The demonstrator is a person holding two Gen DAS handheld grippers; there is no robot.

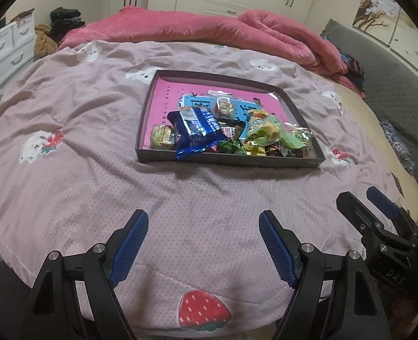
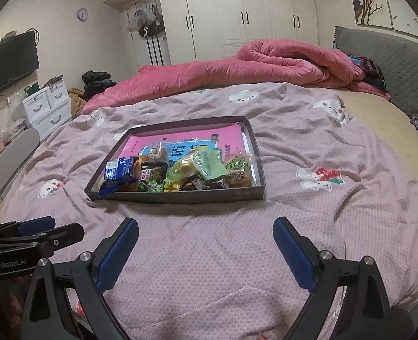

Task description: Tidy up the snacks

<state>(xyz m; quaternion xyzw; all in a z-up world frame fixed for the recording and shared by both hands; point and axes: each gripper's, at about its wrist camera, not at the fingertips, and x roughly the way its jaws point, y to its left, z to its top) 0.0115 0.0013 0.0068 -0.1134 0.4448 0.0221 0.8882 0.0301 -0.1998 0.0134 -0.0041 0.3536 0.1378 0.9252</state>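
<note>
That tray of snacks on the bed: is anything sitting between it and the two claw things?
Nothing visible. Only bare blanket lies between the tray and the open left gripper and right gripper.

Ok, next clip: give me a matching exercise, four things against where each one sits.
Things:
1. blue packet
2. tray
3. pink quilt
4. left gripper

Places:
A. bunched at the far edge of the bed
B. open above the near bedspread
C. on the bedspread mid-bed
D. at the tray's near left, poking over its front wall

Pairs: 1-D, 2-C, 3-A, 4-B
</note>
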